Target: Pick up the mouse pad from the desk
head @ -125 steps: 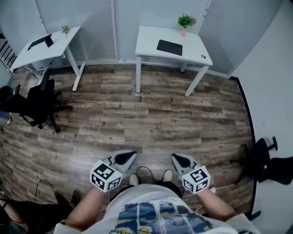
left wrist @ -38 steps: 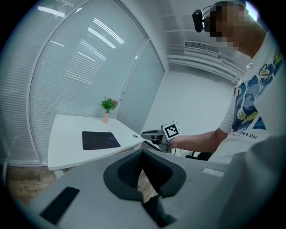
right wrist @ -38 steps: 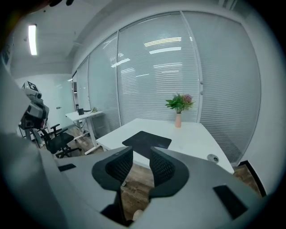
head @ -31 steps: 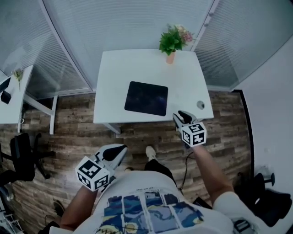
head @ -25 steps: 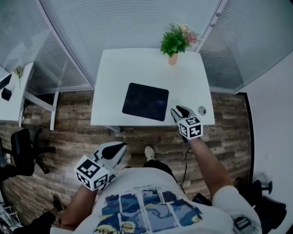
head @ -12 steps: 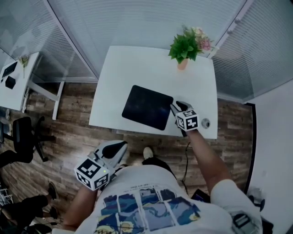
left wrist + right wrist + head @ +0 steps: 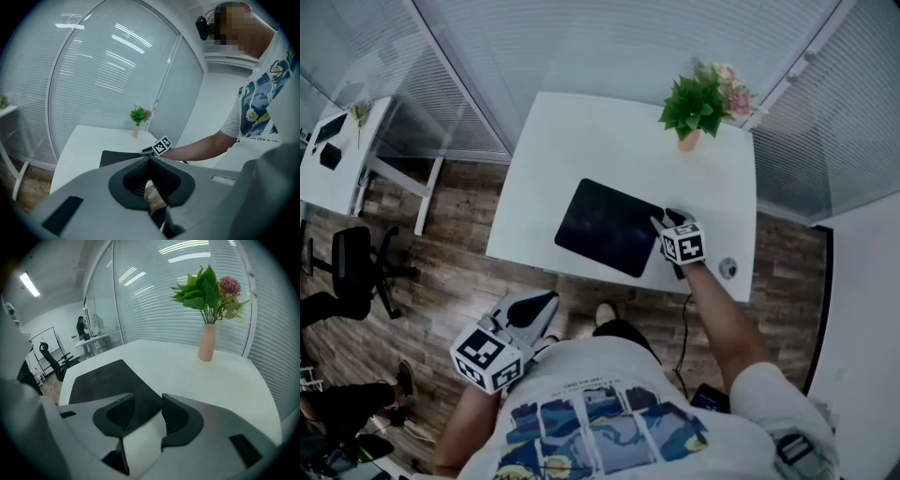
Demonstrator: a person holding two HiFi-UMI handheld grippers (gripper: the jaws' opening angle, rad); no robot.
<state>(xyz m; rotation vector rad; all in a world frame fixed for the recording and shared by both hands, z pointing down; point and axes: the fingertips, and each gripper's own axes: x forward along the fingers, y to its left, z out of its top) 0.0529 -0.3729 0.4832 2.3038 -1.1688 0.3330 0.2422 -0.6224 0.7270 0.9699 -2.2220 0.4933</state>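
An office is shown — a white worktop [image 7: 581, 141] is set against glass partitions [image 7: 609, 42] fitted with slatted blinds, and a second desk [image 7: 337, 183] is seen beside a black swivel chair [image 7: 354, 272] on wood-plank flooring [image 7: 459, 281]. A dark mouse pad [image 7: 605, 225] is laid near the worktop's front edge, a vase of flowers [image 7: 698, 108] at its far right corner.

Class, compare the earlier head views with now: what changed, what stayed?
The person walked up to the desk. The right gripper reached forward and down to the right edge of the mouse pad; its jaws have just been opening, that edge between them, ungripped. The mouse pad stays flat, the left gripper shut by the body.
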